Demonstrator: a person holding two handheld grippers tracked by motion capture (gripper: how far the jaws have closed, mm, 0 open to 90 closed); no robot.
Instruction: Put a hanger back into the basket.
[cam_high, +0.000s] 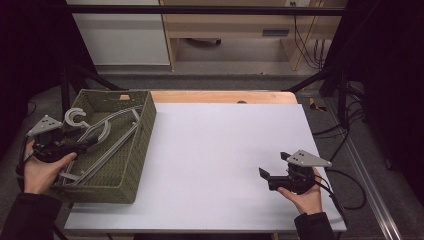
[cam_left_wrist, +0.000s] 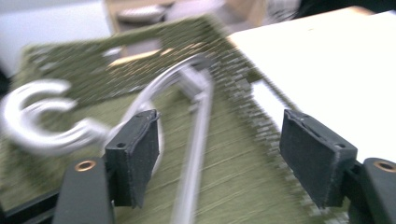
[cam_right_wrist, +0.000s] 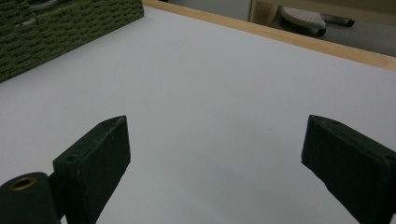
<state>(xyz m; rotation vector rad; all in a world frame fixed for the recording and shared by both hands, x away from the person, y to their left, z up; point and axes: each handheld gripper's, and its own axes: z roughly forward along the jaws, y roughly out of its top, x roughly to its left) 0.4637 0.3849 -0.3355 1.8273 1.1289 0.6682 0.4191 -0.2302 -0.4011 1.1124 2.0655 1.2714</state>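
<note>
Claw jaws on the left claw (cam_high: 86, 142) stand apart, released, with a grey clothes hanger (cam_left_wrist: 196, 135) running between them untouched; the hand (cam_high: 42, 170) holds it over the near left corner of the green woven basket (cam_high: 131, 165), where the hangers lie. Over at the white worktop (cam_high: 220, 150), the right claw (cam_high: 272, 167) sits low near the front right edge, spread wide on nothing, with bare surface stretching between it and the basket.

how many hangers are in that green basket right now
Probably 2, though they overlap and more may be hidden. Both grey hangers lie stacked in the green basket at the table's left, hooks toward the left gripper.
</note>
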